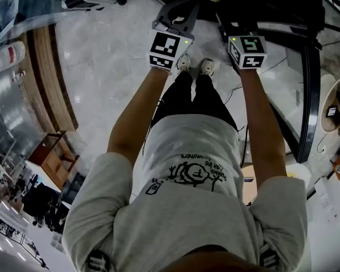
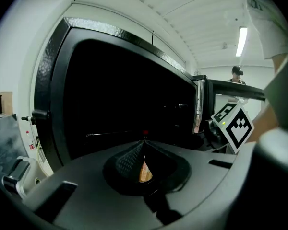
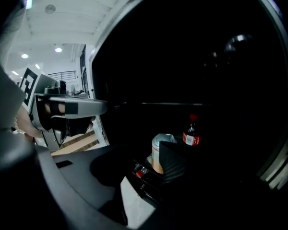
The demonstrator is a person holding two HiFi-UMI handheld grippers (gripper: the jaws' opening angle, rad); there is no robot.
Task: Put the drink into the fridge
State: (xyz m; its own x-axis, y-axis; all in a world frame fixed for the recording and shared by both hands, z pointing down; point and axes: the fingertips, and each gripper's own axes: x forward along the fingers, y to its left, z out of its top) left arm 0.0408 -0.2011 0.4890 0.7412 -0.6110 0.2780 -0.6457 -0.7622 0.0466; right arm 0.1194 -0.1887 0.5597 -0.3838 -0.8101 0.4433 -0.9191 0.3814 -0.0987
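Right hand-held gripper [image 3: 159, 166] clamped on can [image 3: 159, 147] at open fridge [image 2: 50, 95]; keep upright, seat well apart from bottle [image 3: 192, 134]. Left hand-held gripper [image 2: 144, 158] jaws together, idle

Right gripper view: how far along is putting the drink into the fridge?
Done: the fridge stands open, and the can is in its dark interior, before a red-capped bottle. In hand: the can sits between the right gripper's jaws; grip unclear. Left: let go, withdraw, shut the fridge.
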